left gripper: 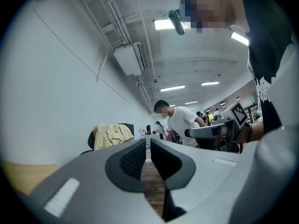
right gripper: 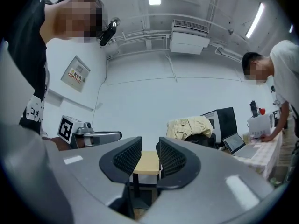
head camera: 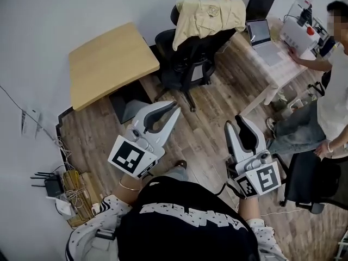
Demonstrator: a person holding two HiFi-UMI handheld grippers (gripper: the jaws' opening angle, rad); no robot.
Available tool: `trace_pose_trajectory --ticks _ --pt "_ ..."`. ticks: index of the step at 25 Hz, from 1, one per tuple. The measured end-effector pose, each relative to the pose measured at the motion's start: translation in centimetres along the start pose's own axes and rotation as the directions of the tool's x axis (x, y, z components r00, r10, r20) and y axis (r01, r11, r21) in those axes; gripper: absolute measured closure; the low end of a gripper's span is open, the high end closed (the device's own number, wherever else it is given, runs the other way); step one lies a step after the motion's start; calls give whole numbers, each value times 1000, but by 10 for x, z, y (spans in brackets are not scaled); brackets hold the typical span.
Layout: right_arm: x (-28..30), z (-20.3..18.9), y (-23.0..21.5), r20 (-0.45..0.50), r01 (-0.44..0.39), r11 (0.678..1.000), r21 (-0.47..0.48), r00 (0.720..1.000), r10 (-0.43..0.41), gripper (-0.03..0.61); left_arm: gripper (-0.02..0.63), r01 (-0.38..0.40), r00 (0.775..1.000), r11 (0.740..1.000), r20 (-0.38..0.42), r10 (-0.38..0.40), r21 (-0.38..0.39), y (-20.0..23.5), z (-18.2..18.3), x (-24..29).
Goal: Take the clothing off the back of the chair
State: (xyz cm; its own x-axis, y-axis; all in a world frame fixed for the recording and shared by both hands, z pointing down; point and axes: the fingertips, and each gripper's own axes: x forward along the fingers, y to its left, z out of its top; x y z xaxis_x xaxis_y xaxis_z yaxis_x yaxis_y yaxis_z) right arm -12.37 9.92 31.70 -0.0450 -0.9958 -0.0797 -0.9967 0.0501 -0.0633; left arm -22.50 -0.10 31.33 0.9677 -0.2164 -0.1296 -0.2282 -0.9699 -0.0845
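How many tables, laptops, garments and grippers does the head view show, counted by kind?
Tables: 2, the wooden table and the light desk
Laptops: 1, the laptop
Garments: 1, the yellow garment
Grippers: 2, the left gripper and the right gripper
Total: 6

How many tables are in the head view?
2. A bare wooden table at upper left; a desk with a laptop at upper right, beyond the chair draped with clothing. Others may lie out of frame.

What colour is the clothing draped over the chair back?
The shirt is pale yellow, clearest in the head view.
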Motion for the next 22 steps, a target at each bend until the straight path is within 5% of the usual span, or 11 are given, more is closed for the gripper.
trace_pose_trajectory --ticks 11,16,22 --pt "45 15 -60 0 62 998 -12 998 -62 434 593 96 995 994 27 -94 -54 29 -6 80" --pt "72 18 -81 3 88 996 -25 996 -88 428 584 83 996 996 20 -83 -16 57 -16 100" --pt "96 17 -102 5 115 993 6 993 -115 426 546 108 993 990 48 -104 -88 82 -16 120"
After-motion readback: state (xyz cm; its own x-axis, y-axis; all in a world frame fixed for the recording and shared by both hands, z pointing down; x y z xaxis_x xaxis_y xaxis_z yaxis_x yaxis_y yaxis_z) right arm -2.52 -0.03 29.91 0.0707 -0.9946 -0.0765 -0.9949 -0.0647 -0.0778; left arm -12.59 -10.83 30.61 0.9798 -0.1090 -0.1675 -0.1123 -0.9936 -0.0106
